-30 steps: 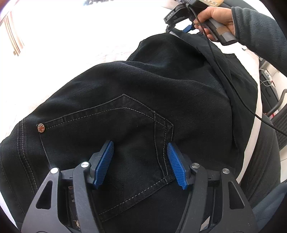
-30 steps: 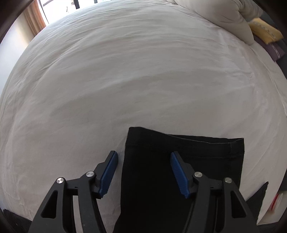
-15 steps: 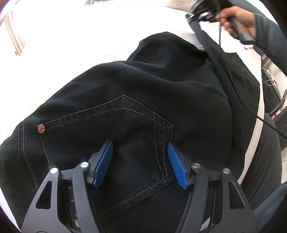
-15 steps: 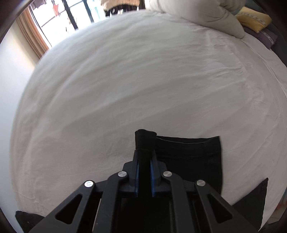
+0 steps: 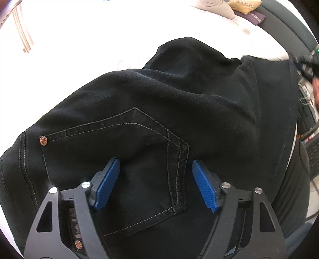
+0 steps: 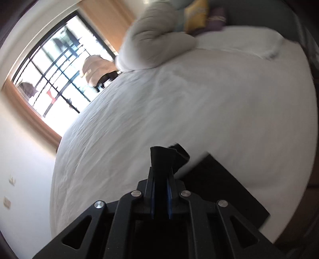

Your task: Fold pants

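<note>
Black pants [image 5: 179, 103] lie seat-up on the white bed [image 5: 79, 49], a stitched back pocket [image 5: 127, 159] nearest me. My left gripper [image 5: 155, 179] points down over that pocket. Its jaws are opening, the blue pads [image 5: 107, 185] wide apart with pocket fabric between them and no pinch. In the right wrist view my right gripper [image 6: 160, 179] is shut on a bunched leg end [image 6: 159, 157] of the pants, lifted off the sheet. The rest of that leg [image 6: 219, 191] trails down to the right. A blurred hand [image 5: 316, 89] shows at the left view's right edge.
A grey pillow [image 6: 155, 43] and a yellow cushion [image 6: 196, 18] sit at the head of the bed, with a purple one beside them. A barred window [image 6: 59, 69] lies beyond the bed's far side. Cables and dark gear [image 5: 307, 123] stand off the right bed edge.
My right gripper shut on the leg end, then swung up and sideways with it while rolling. The left jaws widened over the pocket; the left hand stayed put.
</note>
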